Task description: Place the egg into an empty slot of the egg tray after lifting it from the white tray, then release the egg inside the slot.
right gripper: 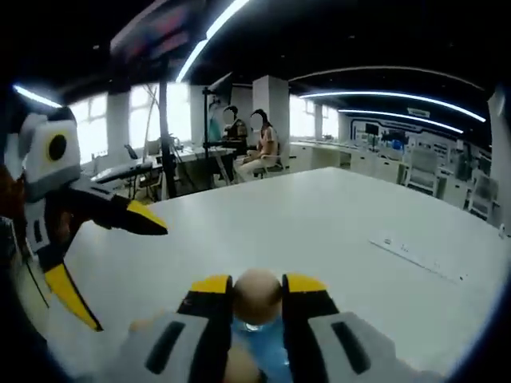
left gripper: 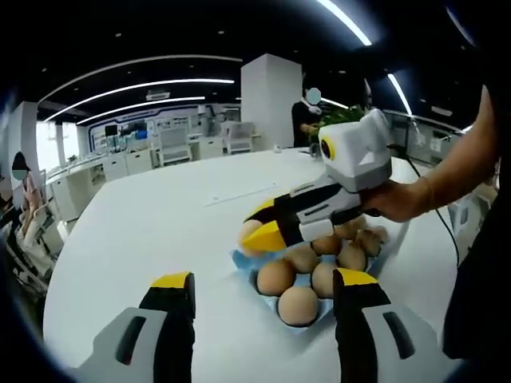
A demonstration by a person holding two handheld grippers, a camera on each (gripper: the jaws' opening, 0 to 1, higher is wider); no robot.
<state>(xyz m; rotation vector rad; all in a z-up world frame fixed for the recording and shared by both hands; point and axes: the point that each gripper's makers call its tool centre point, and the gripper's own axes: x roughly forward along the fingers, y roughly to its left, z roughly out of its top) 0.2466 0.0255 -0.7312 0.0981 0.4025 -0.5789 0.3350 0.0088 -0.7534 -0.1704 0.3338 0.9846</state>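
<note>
In the right gripper view the egg [right gripper: 257,294] sat between the right gripper [right gripper: 257,297] jaws, its sides covered by the yellow tips; the blue egg tray [right gripper: 257,343] below showed as a blurred sliver between the jaws, slots unreadable. In the left gripper view the tray's far eggs [left gripper: 351,239] were partly hidden behind the right gripper [left gripper: 267,227]; the held egg [left gripper: 251,233] was half covered by its tips; the person's arm [left gripper: 447,171] ran off the right edge.

Smooth matt egg [right gripper: 257,294], glossy table [left gripper: 160,231].
</note>
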